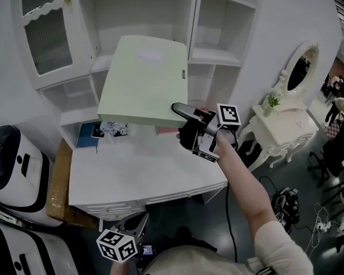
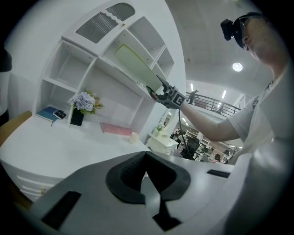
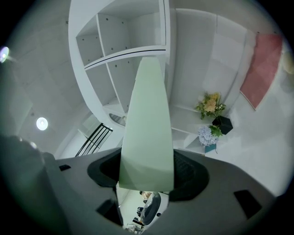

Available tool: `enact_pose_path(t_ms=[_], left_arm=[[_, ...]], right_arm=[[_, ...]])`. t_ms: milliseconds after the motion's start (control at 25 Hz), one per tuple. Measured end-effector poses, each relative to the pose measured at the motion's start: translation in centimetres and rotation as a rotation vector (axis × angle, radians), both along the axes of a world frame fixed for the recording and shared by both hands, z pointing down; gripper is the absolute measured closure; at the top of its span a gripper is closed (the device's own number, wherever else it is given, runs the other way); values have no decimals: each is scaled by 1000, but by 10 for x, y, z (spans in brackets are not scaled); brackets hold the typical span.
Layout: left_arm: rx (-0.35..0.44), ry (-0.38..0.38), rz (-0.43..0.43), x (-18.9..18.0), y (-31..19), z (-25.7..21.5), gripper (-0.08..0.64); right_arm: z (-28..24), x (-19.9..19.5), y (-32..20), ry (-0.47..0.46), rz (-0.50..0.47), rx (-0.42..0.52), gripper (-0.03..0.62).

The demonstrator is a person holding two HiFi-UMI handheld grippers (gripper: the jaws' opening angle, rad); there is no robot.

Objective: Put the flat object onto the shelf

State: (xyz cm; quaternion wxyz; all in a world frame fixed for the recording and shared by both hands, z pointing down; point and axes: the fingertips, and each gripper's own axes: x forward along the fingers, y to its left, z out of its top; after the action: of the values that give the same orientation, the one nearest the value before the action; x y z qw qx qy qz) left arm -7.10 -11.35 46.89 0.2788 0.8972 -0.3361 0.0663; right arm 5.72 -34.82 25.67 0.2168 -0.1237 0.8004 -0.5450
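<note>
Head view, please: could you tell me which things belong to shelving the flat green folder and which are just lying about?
Job: green folder, right gripper shut on it, white shelf.
Lying about: blue book, pink book, flowers, dressing table.

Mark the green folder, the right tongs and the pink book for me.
green folder (image 1: 144, 78): head view, middle of its broad face.
right tongs (image 1: 177, 110): head view, tips on the folder's edge.
pink book (image 2: 116, 129): left gripper view, middle of its cover.
</note>
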Motion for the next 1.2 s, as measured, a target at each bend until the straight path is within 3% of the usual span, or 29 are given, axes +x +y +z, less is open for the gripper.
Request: enact_pose_path(t_ms=[240, 680, 880, 1200], left_arm=[[-6, -3, 13, 0, -4, 1, 547], [29, -11, -67, 13, -45, -16, 546], [40, -35, -65, 32, -59, -19, 548], [43, -52, -130, 40, -76, -10, 548]], right_arm=[[-3, 6, -16, -10, 8, -23, 301], [-13, 19, -43, -118, 3, -62, 298], [-26, 33, -53, -149, 43, -59, 295], [-38, 46, -67, -236, 70, -51, 295]])
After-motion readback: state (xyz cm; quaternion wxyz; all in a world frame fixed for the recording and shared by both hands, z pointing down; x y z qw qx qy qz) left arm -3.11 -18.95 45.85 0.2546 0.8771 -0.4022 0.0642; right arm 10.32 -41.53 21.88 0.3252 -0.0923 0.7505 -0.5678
